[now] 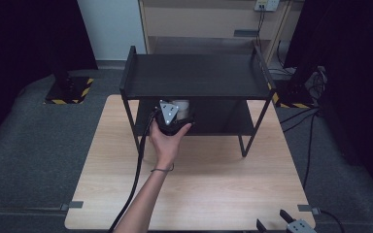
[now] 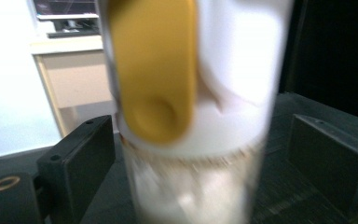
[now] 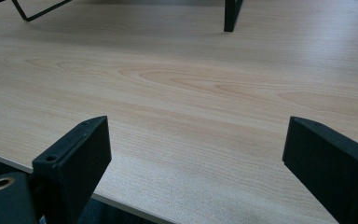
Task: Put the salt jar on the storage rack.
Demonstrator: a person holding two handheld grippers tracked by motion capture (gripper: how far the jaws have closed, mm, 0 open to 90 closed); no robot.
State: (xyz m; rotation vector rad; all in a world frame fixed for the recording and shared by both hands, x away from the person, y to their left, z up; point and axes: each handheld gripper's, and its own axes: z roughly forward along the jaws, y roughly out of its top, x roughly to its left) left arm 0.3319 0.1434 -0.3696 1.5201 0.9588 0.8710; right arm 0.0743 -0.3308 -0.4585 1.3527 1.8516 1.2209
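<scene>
A white container (image 2: 233, 93) with a yellow flap (image 2: 154, 70) on its lid stands upright on the lower level (image 1: 223, 119) of a black two-level rack (image 1: 194, 75). It looks blurred in the left gripper view. My left gripper (image 1: 171, 116), held by a hand, reaches under the top shelf. Its jaws stand open on either side of the container, with small gaps to its walls. The container (image 1: 183, 107) shows as a pale shape just beyond the gripper. My right gripper (image 1: 278, 224) hovers open over the table's front right edge, nothing between its fingers (image 3: 74, 158).
The rack stands on the far half of a light wooden table (image 1: 209, 184). Rack legs (image 3: 232, 16) show ahead of the right gripper. A cable (image 1: 137, 170) trails from the left gripper across the table. A wooden cabinet (image 1: 209, 24) stands behind.
</scene>
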